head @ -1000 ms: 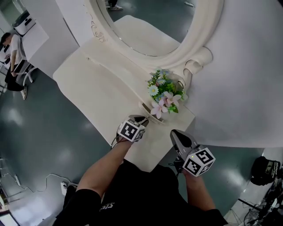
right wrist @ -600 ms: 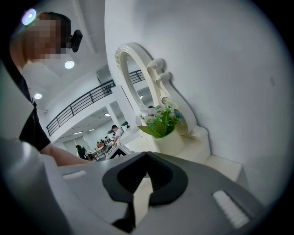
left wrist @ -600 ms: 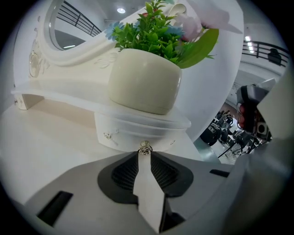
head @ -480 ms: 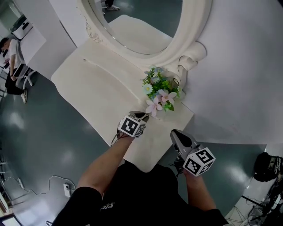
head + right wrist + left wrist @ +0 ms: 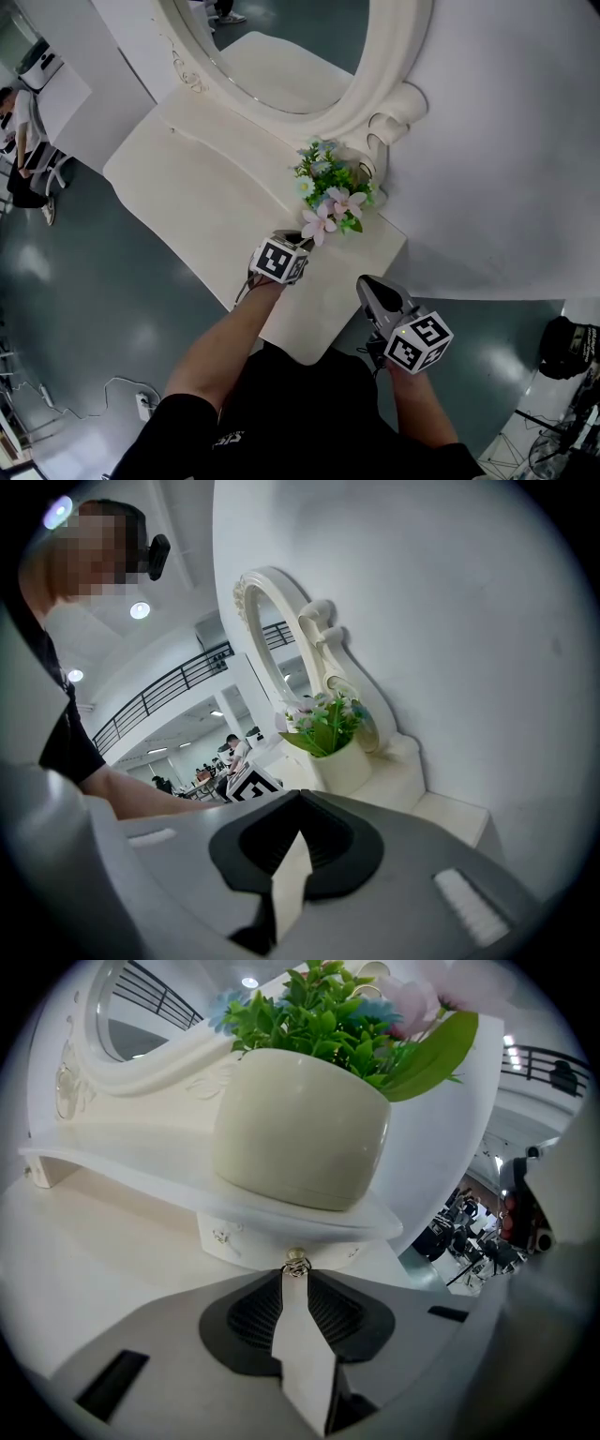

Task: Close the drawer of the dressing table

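Pushed further in than a second ago, the drawer [image 5: 234,1241] sits nearly flush beneath the flower pot [image 5: 300,1129], straight ahead of the left gripper [image 5: 296,1279], whose fingers pinch its small metal knob [image 5: 296,1263] at their tips, while the right gripper [image 5: 295,832] hangs closed and empty, the dressing table [image 5: 187,178] ahead of its fingers.

Cream dressing table [image 5: 187,178], cream pot [image 5: 300,1138], pink-blue flowers [image 5: 330,199], gold drawer knob [image 5: 296,1263], grey floor [image 5: 94,309].

Pretty bright, even light; ceiling lamps [image 5: 139,610] glow up-left of the right gripper [image 5: 300,808] jaws. 2 gripper views warp at dark edges, and the pink flowers [image 5: 422,997] above the left gripper [image 5: 296,1271] jaws are blurry.
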`<state>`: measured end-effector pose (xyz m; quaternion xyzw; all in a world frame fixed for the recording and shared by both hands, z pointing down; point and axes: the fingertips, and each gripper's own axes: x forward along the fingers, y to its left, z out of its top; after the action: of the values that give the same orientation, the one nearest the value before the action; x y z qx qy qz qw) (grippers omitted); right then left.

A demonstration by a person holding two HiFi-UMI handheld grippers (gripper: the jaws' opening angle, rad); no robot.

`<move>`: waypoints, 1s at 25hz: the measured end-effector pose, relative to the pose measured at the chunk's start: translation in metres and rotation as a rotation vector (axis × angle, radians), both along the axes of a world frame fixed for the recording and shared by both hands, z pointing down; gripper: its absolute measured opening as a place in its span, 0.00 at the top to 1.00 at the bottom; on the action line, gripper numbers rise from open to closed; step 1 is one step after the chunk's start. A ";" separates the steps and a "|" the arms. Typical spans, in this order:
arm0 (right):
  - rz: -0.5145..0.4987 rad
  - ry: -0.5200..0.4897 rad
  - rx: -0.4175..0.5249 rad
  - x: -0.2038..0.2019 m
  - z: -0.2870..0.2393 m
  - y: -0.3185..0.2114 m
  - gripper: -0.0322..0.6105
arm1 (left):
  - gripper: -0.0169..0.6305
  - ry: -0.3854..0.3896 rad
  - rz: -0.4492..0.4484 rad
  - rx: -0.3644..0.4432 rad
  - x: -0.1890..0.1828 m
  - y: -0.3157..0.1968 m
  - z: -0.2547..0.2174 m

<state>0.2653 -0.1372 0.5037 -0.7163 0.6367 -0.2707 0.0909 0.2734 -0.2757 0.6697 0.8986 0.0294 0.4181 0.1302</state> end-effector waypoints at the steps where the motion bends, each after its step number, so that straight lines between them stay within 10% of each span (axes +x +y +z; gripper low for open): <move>1: 0.001 0.001 0.000 0.001 -0.001 0.001 0.94 | 0.84 -0.002 -0.001 -0.001 0.000 0.000 0.000; 10: -0.024 0.018 0.011 0.004 -0.010 0.004 0.94 | 0.79 0.020 0.000 0.056 -0.002 0.000 -0.007; 25: -0.263 0.138 0.127 -0.016 -0.055 -0.031 0.94 | 0.81 0.215 -0.255 0.246 -0.078 -0.040 -0.115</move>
<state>0.2495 -0.1685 0.4491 -0.6364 0.7456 -0.1898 0.0557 0.1952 -0.3158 0.5544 0.9436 -0.1219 0.3002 0.0676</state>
